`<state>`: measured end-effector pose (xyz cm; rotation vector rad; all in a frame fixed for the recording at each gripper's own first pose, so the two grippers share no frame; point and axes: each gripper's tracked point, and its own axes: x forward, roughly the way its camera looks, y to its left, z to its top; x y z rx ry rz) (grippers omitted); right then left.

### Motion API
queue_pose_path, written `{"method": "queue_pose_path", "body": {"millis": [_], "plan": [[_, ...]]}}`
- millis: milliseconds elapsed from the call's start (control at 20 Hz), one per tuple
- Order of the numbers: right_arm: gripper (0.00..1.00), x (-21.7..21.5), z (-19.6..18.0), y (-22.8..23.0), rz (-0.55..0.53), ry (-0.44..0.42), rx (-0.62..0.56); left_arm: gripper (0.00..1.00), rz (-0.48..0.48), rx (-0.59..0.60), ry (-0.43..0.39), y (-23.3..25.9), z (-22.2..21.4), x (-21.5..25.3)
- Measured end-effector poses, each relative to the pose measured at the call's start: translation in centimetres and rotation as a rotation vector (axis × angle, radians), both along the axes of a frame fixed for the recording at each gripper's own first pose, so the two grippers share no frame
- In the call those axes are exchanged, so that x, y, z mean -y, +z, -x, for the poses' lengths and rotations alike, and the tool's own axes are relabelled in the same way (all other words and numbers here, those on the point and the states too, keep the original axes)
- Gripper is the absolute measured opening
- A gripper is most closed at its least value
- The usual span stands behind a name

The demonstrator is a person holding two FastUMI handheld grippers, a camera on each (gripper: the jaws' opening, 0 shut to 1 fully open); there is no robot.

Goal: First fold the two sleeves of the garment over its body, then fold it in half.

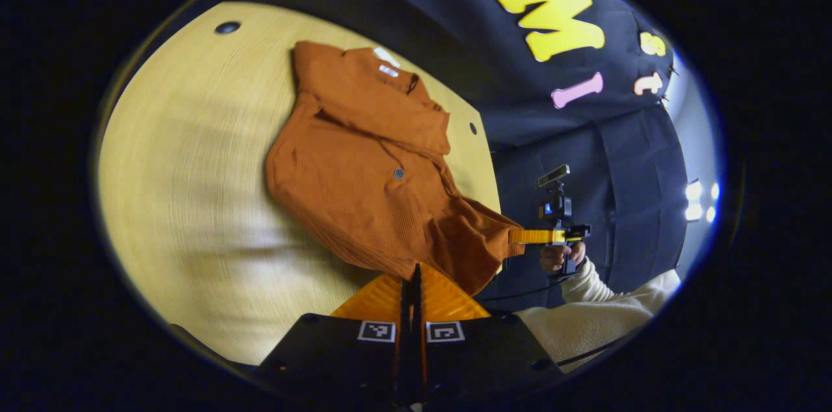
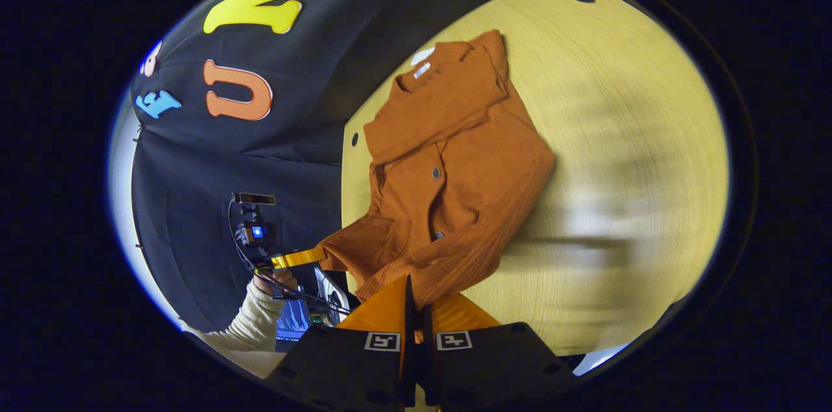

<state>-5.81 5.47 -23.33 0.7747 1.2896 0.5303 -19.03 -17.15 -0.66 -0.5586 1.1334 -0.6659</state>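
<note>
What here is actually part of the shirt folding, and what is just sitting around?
Part of the job:
shirt, sleeves already folded over its body
left gripper, shut on the shirt's hem
right gripper, shut on the hem too
table, which the shirt lies on

Just there:
booth wall
lamps

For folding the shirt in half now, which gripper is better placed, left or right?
Neither alone. The left gripper and the right gripper each pinch a hem corner of the shirt, sleeves already folded, so both should likely carry the hem toward the collar.
</note>
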Motion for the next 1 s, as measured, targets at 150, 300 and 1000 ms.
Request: {"method": "queue_pose_path", "body": {"millis": [150,300,1000], "plan": [[0.06,-0.1,-3.8,2.6,0.023,0.024,0.061,0.03,-0.039,0.059,-0.062,-0.1,-1.5,-1.1],[0.05,-0.2,-7.2,5.3,0.033,0.032,0.122,0.03,-0.079,0.127,-0.16,0.8,-3.0,-2.3],[0.05,0.6,-19.6,5.6,0.012,-0.099,0.16,0.04,-0.208,0.026,-0.05,-3.2,-13.0,-4.7]]}}
